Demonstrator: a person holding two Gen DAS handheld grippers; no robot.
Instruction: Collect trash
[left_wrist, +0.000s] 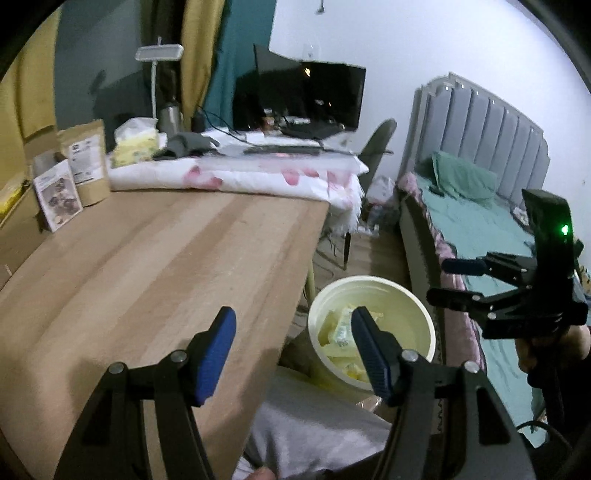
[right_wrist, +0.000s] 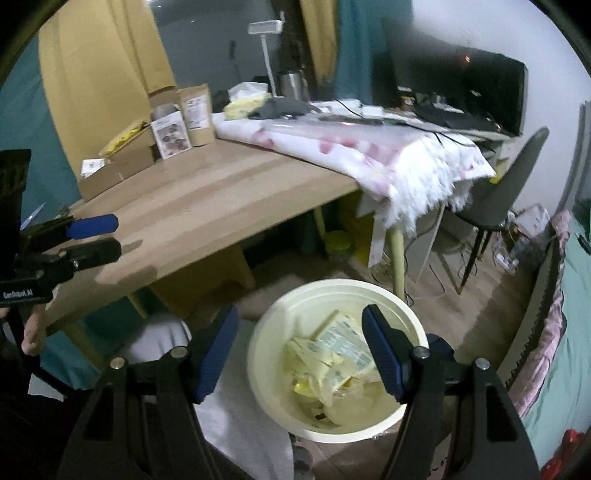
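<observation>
Beside the light wooden table, on the floor, stands a round pale-yellow plastic bin, also seen past the table's corner in the left wrist view. Already holds a heap of crumpled yellow and white printed wrappers, so, judging by that, much of the collecting looks done. Nothing loose or crumpled lies on the bare stretch of the tabletop nearest the bin.

Further back on the table stand a brown kraft paper pouch, a small printed card packet leaning just beside it, an open brown cardboard box, and a yellow-and-white soft tissue pack near the edge of a white cloth with pink blotches. Hard to say whether any of these count as trash; if so, that part is left. No other scraps clearly visible, though the far end of the table is cluttered and blurred.

Left hand-held gripper: blue-padded jaws parted wide, nothing between them, touching nothing; hovers over the table's near corner with the bin showing between the pads.

Right hand-held gripper: jaws likewise standing well apart and empty, poised above the bin's mouth without contact, wrappers visible below in the gap. Appears from the side in the left wrist view, fingers spread, nothing gripped.

Likely moment, then, between drops: both tools free, next piece not yet chosen.
</observation>
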